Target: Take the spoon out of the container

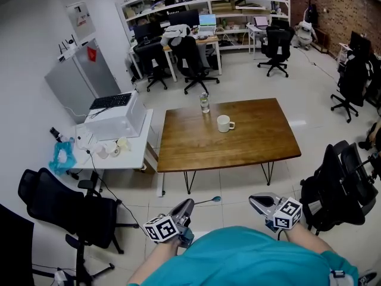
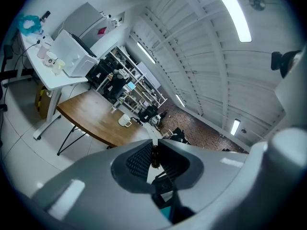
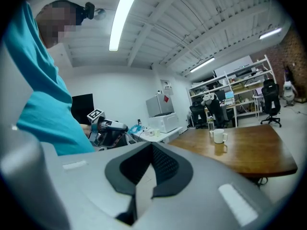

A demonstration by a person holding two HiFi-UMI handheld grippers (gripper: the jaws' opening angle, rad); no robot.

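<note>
Left gripper point(image 1: 187, 204) clamped on thin handle of spoon point(image 1: 208, 201); spoon bowl juts past jaw tips toward right gripper point(image 1: 257, 200). In left gripper view, dark handle point(image 2: 154, 158) pinched between ribbed pads. Spoon out of white mug point(image 1: 224, 123), well apart from it, over floor on person's side. Right gripper closed, pads meeting, nothing between. Mug stands upright on wooden worktop point(image 1: 256, 142); glass jar point(image 1: 204, 102) near mug, toward far edge.
</note>
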